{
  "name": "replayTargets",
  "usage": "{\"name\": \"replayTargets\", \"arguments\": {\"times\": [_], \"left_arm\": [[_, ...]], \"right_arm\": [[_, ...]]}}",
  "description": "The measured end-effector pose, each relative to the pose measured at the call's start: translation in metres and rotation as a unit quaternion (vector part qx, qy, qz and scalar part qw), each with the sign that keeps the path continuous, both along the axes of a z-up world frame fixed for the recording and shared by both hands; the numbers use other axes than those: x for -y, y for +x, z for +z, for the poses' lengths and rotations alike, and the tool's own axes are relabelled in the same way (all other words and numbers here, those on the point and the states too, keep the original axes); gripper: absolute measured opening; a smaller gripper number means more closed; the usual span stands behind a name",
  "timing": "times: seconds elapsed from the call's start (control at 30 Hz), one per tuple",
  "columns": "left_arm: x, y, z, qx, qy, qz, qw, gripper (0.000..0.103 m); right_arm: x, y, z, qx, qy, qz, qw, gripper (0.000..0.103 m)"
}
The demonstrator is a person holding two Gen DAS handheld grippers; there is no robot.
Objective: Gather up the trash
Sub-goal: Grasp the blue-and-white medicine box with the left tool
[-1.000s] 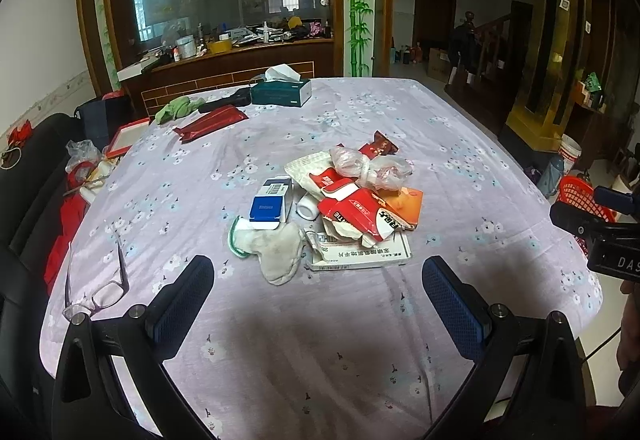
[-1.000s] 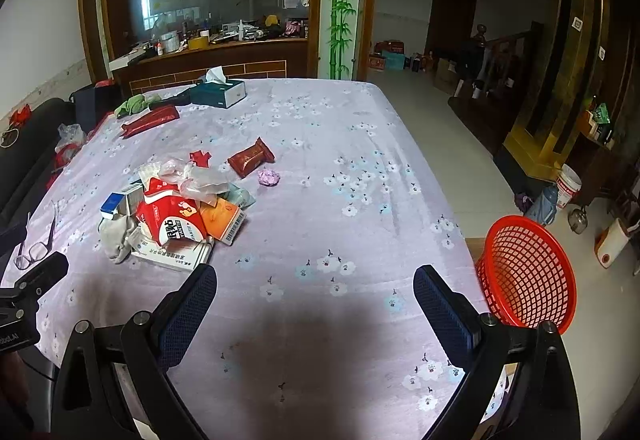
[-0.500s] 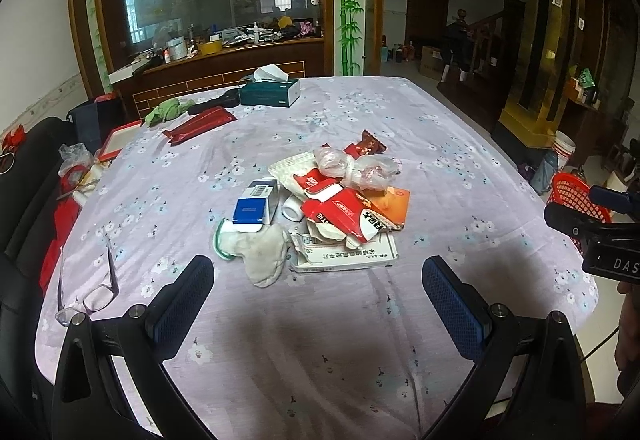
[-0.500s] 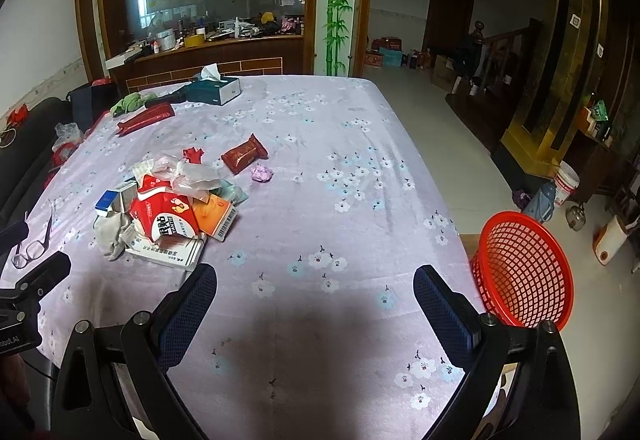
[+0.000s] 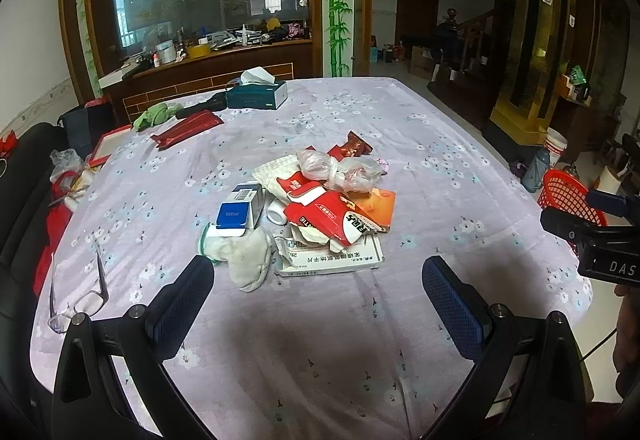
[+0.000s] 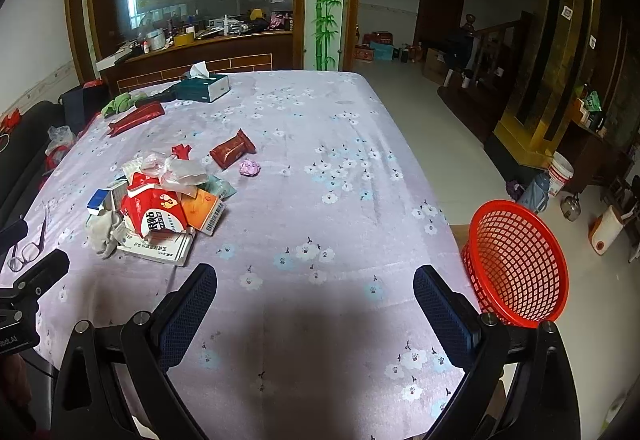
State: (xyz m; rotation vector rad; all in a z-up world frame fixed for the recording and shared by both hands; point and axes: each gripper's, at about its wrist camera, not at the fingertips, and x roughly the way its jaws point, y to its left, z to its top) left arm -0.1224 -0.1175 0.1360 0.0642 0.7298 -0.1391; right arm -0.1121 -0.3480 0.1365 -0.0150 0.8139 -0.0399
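A long table [image 5: 420, 159] under a lilac flowered cloth fills the room, and everything sits around the trash pile [image 5: 320, 207] at its middle. Nearest, the left gripper [image 5: 318, 290] hangs just short of the pile, jaws wide and empty; over the last second it has drawn back slightly, so no grab has begun. The right gripper [image 6: 316, 298], also spread wide and empty, has the pile off to its left. Beyond the table edge, well right of the pile, waits the red basket [image 6: 516, 264].
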Motion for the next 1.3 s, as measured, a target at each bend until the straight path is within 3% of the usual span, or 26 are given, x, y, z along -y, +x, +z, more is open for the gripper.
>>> {"name": "replayTargets", "arguments": {"times": [0.4, 0.6, 0.77, 0.87, 1.03, 1.17, 1.3], "left_arm": [[-0.003, -0.001, -0.001, -0.004, -0.004, 0.005, 1.0000, 0.103], [-0.024, 0.004, -0.004, -0.015, -0.019, 0.027, 0.9993, 0.103], [-0.066, 0.029, -0.007, -0.054, -0.045, 0.070, 0.9951, 0.103], [-0.089, 0.054, -0.011, -0.081, -0.068, 0.085, 0.9908, 0.102], [-0.108, 0.101, -0.025, -0.125, -0.099, 0.097, 0.9825, 0.080], [-0.109, 0.138, -0.039, -0.159, -0.120, 0.089, 0.9758, 0.079], [-0.093, 0.162, -0.050, -0.176, -0.089, 0.071, 0.9778, 0.071]], "right_arm": [[-0.007, 0.000, -0.004, -0.009, 0.003, 0.005, 1.000, 0.100], [-0.014, 0.003, -0.008, -0.021, 0.023, 0.019, 0.999, 0.098], [-0.024, 0.009, -0.011, -0.037, 0.051, 0.048, 0.997, 0.085], [-0.029, 0.011, -0.013, -0.044, 0.060, 0.058, 0.996, 0.084], [-0.035, 0.011, -0.011, -0.042, 0.057, 0.064, 0.995, 0.084], [-0.035, 0.010, -0.010, -0.041, 0.052, 0.063, 0.996, 0.084], [-0.026, 0.008, -0.009, -0.042, 0.050, 0.049, 0.997, 0.084]]}}
